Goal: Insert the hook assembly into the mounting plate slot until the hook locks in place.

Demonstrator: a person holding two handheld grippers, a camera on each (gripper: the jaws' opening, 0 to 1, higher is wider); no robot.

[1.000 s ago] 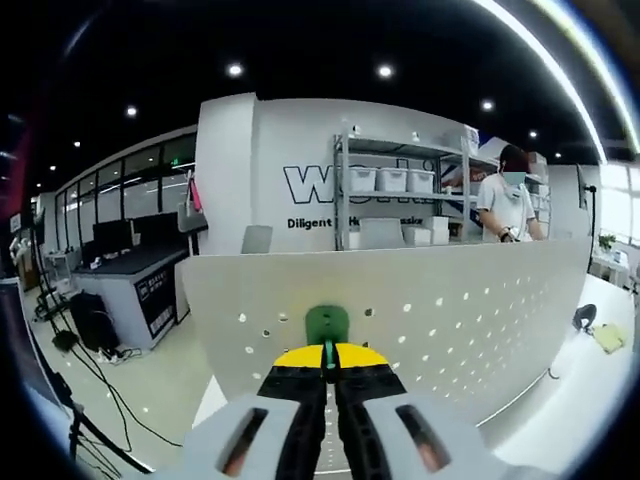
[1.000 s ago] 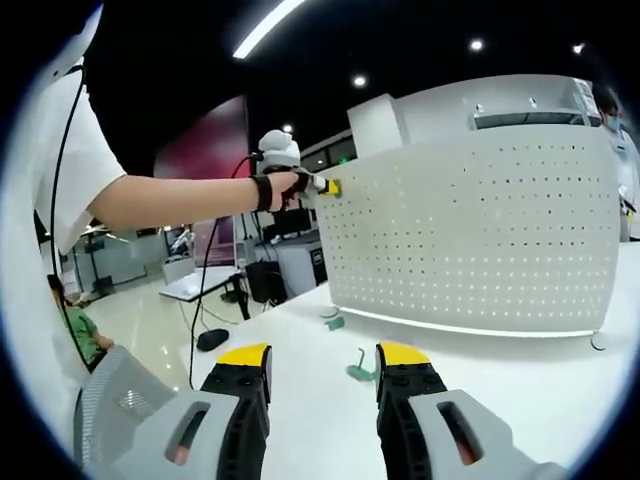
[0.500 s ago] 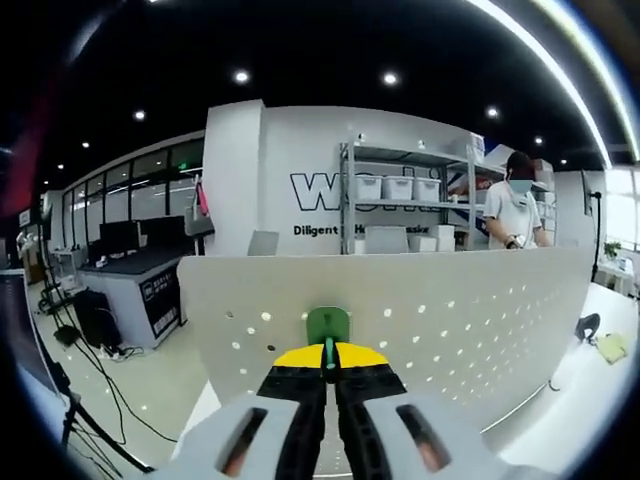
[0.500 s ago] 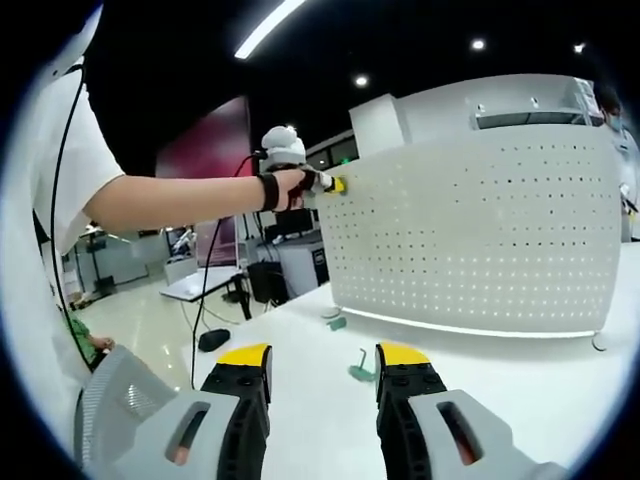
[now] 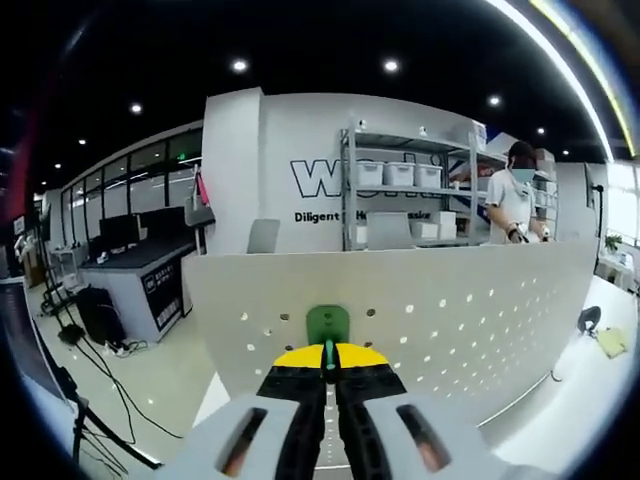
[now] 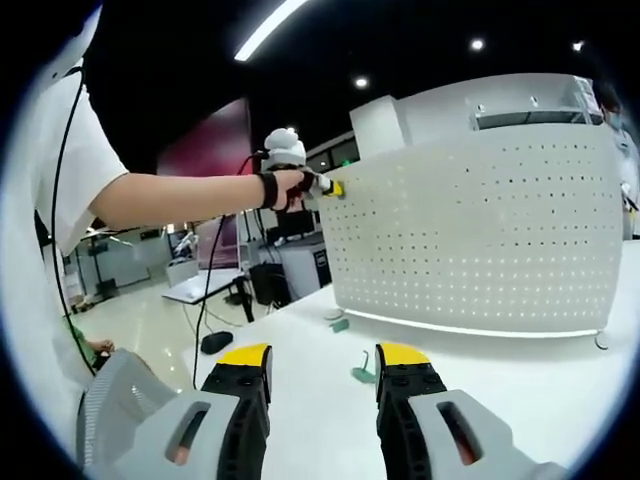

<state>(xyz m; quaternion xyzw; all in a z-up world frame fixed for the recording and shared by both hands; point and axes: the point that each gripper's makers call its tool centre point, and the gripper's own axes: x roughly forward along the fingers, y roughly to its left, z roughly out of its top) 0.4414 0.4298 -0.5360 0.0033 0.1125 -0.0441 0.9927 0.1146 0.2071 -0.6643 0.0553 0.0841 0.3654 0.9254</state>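
In the right gripper view, a person's bare arm reaches in from the left and holds the left gripper up at the top left corner of the white pegboard, which stands upright on the white table. On the table near the board's foot lie a small green piece and, nearer, a green hook, both well apart from the raised hand. The right gripper hovers low over the table with its yellow-tipped jaws spread wide and nothing between them.

In the left gripper view, the left gripper has its jaws pinched together on a green hook assembly, pressed up against the pegboard just below its top edge. Beyond the board stand shelves with bins, and far right a person in a white shirt.
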